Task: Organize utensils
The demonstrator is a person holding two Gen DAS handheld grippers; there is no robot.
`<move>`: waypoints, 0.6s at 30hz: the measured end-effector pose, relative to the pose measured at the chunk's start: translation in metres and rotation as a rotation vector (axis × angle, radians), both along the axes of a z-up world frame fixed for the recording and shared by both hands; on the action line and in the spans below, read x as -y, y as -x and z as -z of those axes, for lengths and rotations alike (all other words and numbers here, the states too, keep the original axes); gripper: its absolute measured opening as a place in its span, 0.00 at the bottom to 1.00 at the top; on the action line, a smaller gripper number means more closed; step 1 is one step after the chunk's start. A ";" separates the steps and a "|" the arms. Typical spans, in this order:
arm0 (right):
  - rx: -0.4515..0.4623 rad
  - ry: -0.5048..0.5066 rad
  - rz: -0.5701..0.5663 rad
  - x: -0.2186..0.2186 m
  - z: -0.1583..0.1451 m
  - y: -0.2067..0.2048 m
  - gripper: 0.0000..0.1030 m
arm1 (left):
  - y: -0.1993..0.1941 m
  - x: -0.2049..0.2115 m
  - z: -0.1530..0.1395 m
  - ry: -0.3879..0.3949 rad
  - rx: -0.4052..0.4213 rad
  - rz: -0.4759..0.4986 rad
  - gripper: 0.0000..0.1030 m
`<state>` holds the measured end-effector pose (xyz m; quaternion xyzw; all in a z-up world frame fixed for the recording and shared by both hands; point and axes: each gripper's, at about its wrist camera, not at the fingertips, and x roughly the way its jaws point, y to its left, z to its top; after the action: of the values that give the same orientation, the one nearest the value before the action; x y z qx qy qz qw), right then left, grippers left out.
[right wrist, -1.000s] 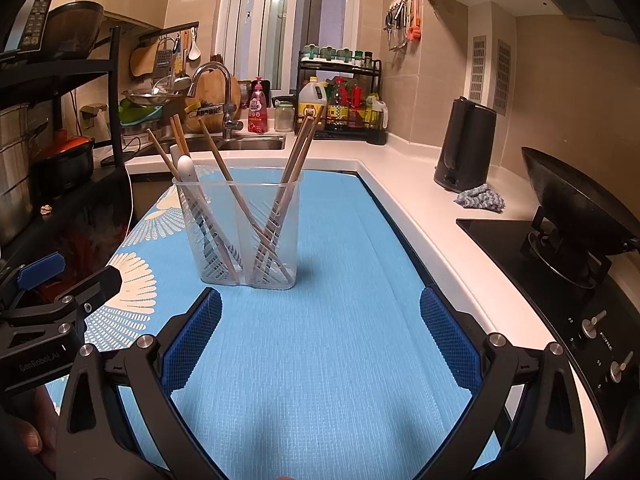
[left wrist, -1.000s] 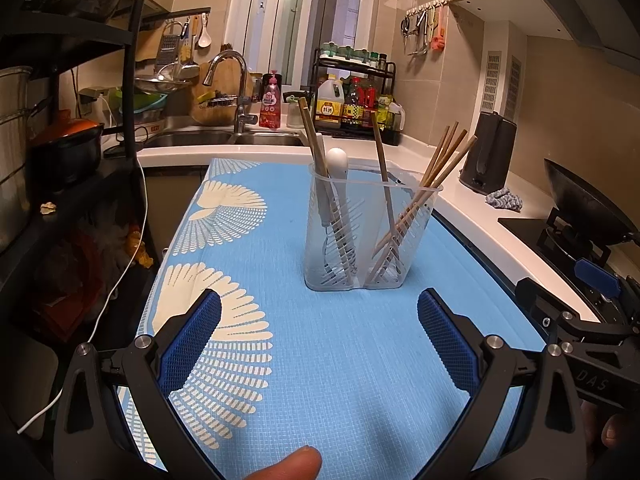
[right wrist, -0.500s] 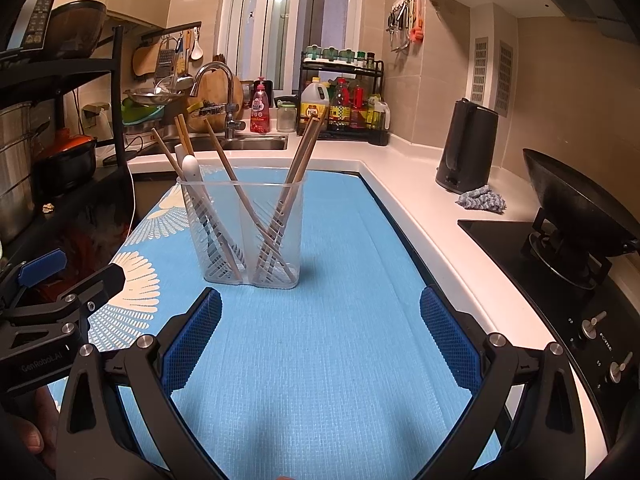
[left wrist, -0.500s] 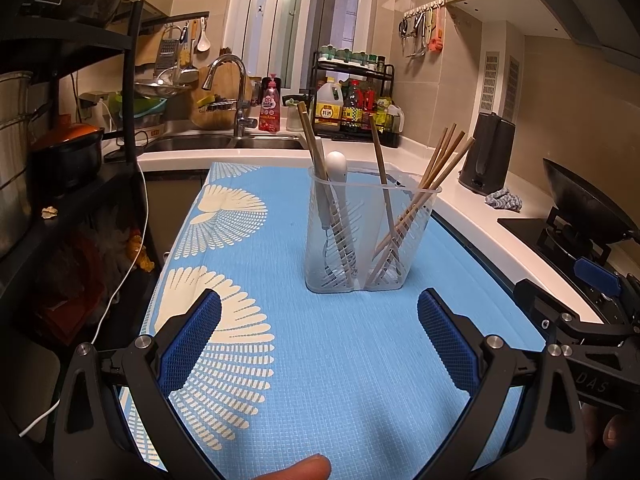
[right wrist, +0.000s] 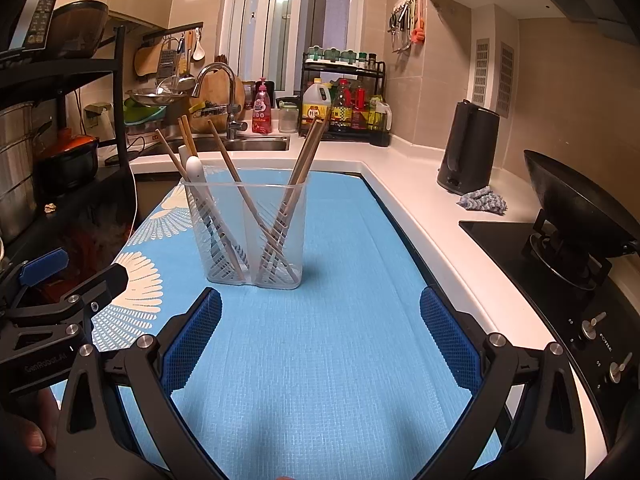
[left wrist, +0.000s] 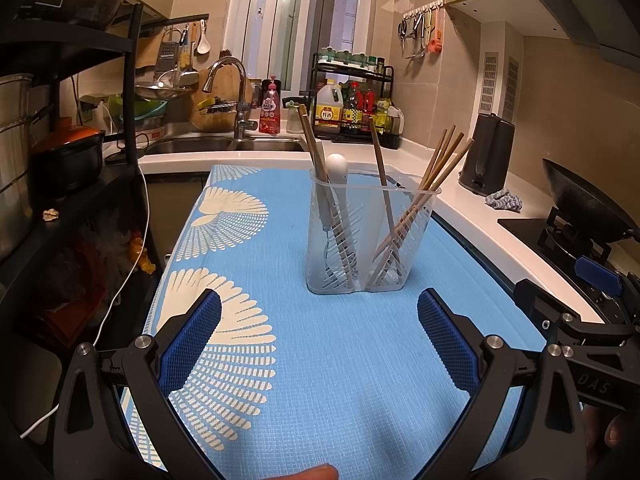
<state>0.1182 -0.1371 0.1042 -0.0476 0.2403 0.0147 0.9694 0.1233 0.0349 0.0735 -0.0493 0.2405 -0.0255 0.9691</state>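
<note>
Blue woven mat with white fan print (left wrist: 320, 360) under both my grippers; nothing between either set of jaws. Left gripper (left wrist: 319, 332): jaws spread wide, blue textured pads (left wrist: 448, 344) clear of everything, hovering over the mat. Right gripper (right wrist: 320, 330): same, jaws wide apart, holding nothing. Clear plastic two-compartment utensil holder (left wrist: 370, 240) stands upright on the mat, dead ahead of the left jaws, slightly toward their right finger. From the right gripper it sits ahead and toward the left finger (right wrist: 256, 236). Contents: wooden chopsticks (left wrist: 428, 192) leaning outward in the compartment on the right-finger side as my left camera sees it. Other compartment has more chopsticks plus a white rounded-handle utensil (left wrist: 336, 184), handle end up; can't tell what kind. One chopstick slants across the middle; can't tell which compartment its foot is in. Right gripper's body shows at the far right edge of the left camera, beside the mat edge. Beyond the right jaws: black electric kettle (right wrist: 468, 148) and grey-blue crumpled cloth (right wrist: 482, 200) on the white counter, black wok (right wrist: 576, 204) on the hob.
</note>
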 end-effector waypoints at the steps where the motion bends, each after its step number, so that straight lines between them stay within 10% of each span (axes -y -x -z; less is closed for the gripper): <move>1: 0.000 0.001 0.000 0.000 0.000 0.000 0.95 | 0.000 0.000 0.000 0.000 0.001 0.000 0.93; 18: 0.001 -0.002 -0.003 -0.002 -0.001 0.001 0.95 | 0.002 -0.002 -0.003 -0.005 0.007 0.004 0.93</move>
<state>0.1174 -0.1348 0.1052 -0.0470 0.2396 0.0162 0.9696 0.1215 0.0369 0.0762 -0.0461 0.2371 -0.0269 0.9700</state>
